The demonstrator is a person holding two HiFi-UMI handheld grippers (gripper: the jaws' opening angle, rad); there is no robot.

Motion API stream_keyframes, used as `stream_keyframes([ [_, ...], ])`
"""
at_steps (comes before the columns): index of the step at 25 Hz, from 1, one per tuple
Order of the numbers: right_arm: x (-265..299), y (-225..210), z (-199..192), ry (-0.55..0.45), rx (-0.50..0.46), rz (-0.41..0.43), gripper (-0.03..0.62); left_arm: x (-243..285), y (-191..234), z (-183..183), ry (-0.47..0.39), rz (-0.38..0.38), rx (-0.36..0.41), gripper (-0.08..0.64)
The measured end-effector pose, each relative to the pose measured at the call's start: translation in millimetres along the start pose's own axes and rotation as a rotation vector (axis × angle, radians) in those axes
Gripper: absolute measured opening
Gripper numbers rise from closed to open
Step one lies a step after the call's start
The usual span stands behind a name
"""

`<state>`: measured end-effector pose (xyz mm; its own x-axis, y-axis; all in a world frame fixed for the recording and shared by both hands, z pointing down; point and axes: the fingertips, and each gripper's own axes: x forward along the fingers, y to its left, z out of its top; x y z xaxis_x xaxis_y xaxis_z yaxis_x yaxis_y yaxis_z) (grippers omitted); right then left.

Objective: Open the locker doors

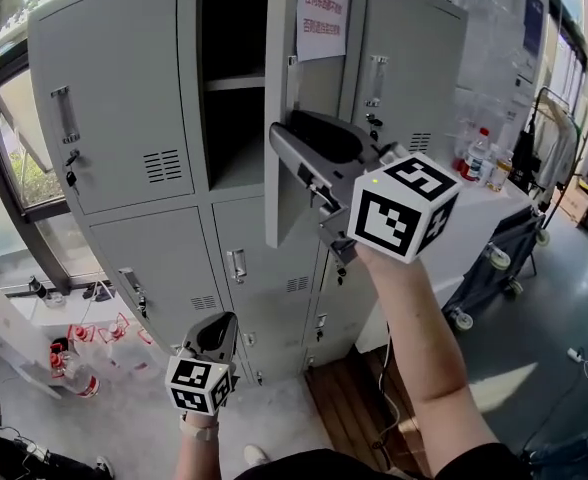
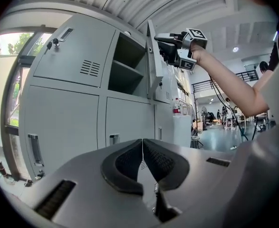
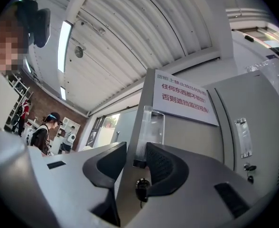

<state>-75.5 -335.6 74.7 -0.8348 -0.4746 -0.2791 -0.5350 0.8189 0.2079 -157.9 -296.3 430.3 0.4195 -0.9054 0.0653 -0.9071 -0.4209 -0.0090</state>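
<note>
while the right tongs (image 3: 135, 152) clamp the upright edge of the open grey metal locker door (image 3: 187, 137) (nearer hand), left tongs (image 2: 143, 144) hang closed, empty, below.

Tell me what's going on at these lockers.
A person with a gripper in each hand is opening grey locker doors. The right gripper grips the edge of the upper middle door, which stands swung open on a compartment with a shelf. The left gripper is shut and empty, held low before the lower lockers. The other doors in view are closed.
</note>
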Motion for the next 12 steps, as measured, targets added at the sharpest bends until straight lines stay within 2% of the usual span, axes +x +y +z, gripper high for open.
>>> stream_keyframes([
  [12, -80.8, -22.7, 18.7, -0.052, -0.002, -0.007, 0.146, 12.6, -66.0, -5.3, 0.023, -0.029, 0.009, 0.02],
])
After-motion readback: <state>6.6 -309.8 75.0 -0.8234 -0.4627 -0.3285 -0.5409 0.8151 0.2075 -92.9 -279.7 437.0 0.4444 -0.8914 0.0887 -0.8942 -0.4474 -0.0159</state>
